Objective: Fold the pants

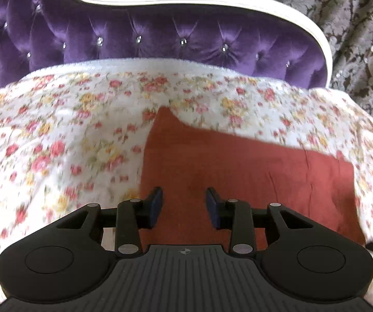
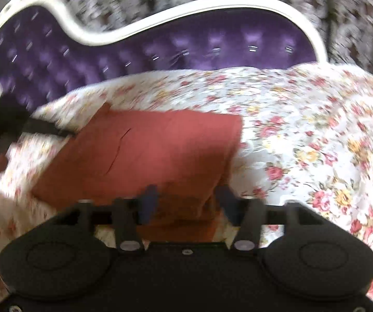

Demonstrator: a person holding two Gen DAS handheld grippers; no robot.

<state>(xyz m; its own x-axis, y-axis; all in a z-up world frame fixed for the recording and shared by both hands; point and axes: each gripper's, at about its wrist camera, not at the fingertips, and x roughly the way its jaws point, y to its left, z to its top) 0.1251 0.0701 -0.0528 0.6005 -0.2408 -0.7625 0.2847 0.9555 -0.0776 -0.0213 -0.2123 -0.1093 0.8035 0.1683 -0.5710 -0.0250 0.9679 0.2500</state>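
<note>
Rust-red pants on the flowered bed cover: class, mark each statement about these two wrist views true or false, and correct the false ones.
1. The pants lie on a floral bedspread. True.
2. The headboard is green leather. False: it is purple tufted velvet with a white frame.
3. The left gripper is clamped on the cloth. False: its jaws stand apart above the pants, pinching nothing.
4. The right gripper has open jaws over the near edge of the pants. True.
5. The pants are spread out at full length. False: they lie folded into a compact, roughly rectangular block.
</note>
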